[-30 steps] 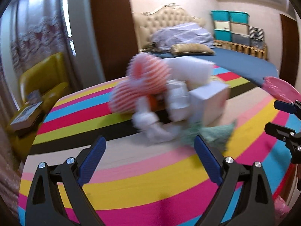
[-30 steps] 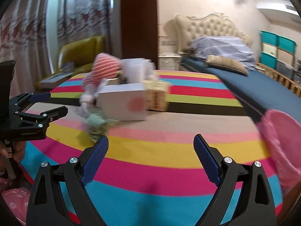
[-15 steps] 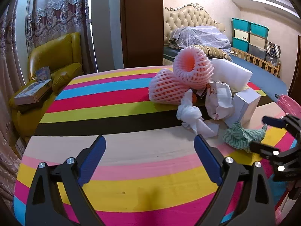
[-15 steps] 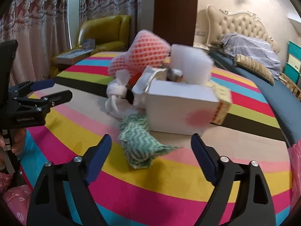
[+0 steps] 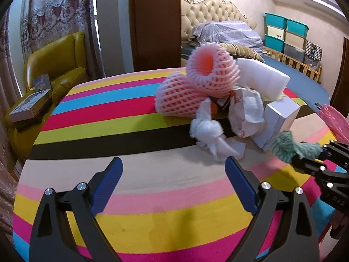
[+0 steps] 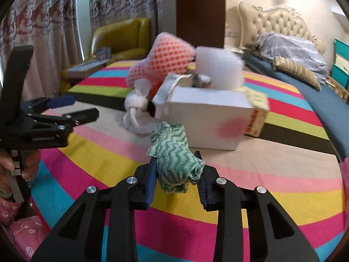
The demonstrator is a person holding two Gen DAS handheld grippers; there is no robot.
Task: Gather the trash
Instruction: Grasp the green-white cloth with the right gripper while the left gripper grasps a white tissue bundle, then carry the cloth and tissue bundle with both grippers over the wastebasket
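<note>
On the striped desk (image 5: 91,118), a heap of trash sits toward the far right: two pink foam nets (image 5: 196,87), a crumpled white tissue (image 5: 207,131), a white box (image 6: 207,120) and a white foam block (image 6: 218,69). Just in front of the box, the right gripper (image 6: 177,174) has its jaws clamped on a green-and-white cloth (image 6: 172,159). The left gripper (image 5: 173,185) hangs over bare stripes, jaws spread wide and holding nothing.

Two close, downward-tilted wrist views, both on the trash pile (image 5: 229,100).
</note>
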